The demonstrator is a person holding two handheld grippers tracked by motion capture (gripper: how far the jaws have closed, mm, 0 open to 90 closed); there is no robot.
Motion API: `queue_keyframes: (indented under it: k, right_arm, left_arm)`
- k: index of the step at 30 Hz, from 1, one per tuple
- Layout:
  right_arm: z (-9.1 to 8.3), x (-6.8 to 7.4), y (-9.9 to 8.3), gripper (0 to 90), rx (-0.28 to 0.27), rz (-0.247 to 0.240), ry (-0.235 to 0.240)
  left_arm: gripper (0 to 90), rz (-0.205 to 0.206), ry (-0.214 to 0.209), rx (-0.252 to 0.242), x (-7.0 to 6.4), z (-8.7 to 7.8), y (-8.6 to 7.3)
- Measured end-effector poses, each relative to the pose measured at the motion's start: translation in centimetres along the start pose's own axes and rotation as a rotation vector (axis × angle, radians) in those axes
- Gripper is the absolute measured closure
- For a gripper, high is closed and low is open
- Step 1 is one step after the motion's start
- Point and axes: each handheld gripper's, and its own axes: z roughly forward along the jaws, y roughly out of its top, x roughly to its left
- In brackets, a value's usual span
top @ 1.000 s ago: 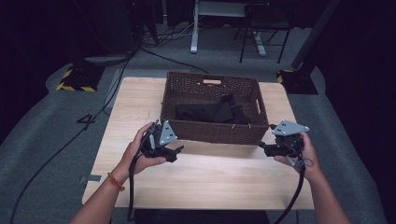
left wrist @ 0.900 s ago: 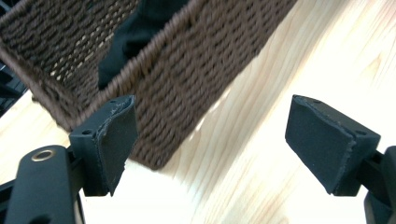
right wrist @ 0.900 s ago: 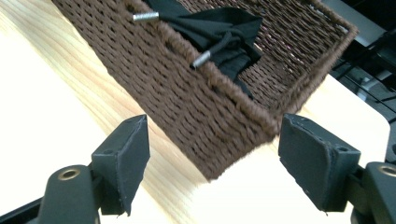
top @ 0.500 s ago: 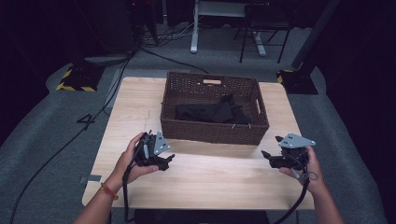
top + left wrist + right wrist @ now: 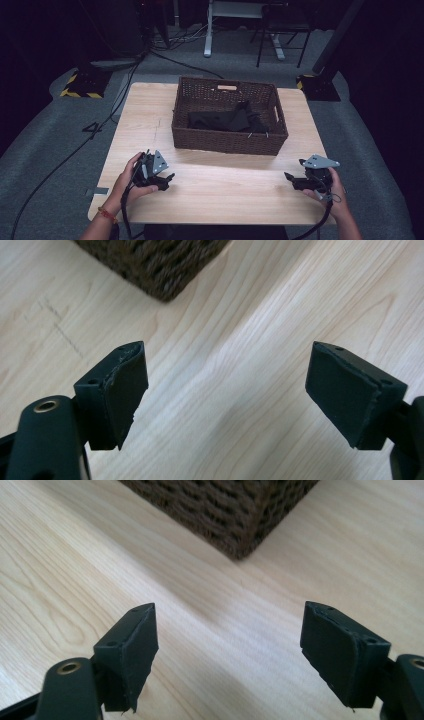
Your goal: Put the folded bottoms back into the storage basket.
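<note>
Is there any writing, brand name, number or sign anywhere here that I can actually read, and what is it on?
"4": a mark shaped like this numeral on the grey floor left of the table; it may be tape.
Yellow-and-black hazard stripes, no words: on the dark floor plate beyond the table's left corner.
Nothing readable on the wicker basket, the dark cloth in it, the left tool or the right tool.
</note>
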Motion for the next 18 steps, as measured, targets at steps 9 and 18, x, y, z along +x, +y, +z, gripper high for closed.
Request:
queue_keyframes:
  k: [9,18]
  right_arm:
    - [0.3,-1.1,-3.1,23.2,0.024,0.079,-0.013]
    - [-0.4,-2.0,-5.5,20.7,0.008,0.189,0.003]
  left_arm:
    - [17.5,-0.103,-0.022,0.007,1.2,-0.2,-3.2]
    - [17.5,-0.229,-0.067,0.006,2.2,-0.1,-5.7]
